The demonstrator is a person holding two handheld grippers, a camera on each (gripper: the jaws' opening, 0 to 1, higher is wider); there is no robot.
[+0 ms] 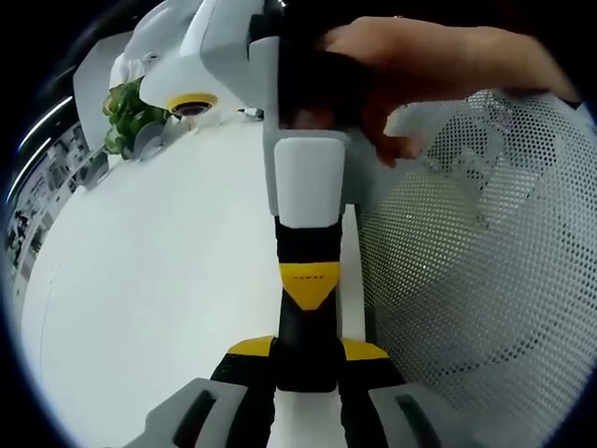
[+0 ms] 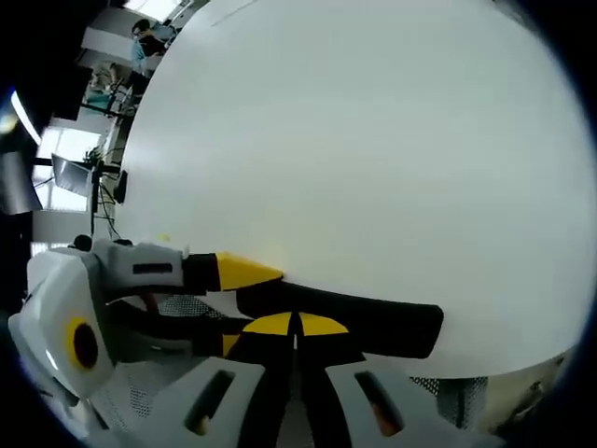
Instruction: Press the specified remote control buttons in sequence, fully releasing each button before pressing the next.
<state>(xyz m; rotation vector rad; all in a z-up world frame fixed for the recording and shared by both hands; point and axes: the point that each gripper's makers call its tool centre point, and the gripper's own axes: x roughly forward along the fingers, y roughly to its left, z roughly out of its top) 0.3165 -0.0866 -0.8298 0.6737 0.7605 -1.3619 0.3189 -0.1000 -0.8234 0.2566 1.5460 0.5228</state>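
In the left gripper view, the left gripper is clamped on the remote control, a slim black bar that sits between its two yellow-tipped fingers and runs straight out ahead of them. It looks plain dark from here; no buttons can be made out. Coming down onto the far end of the remote, opposite those fingers, is the right gripper, its yellow point touching the black bar. A hand grips its white body further back. To the right of the fingers spreads a white perforated mesh surface; I cannot tell whether it is a basket or something else, and nothing is seen in it. To the left lies the white table, with a green plant at its far edge.

In the right gripper view, the right gripper has its yellow tips pressed together with only a hairline between them, holding nothing. They rest against the remote control, which lies crosswise just beyond the fingertips as a long, featureless black slab. The left gripper reaches in from the left of the fingers and holds the remote's near end. The table stretches out ahead. Mesh shows beside the left gripper.
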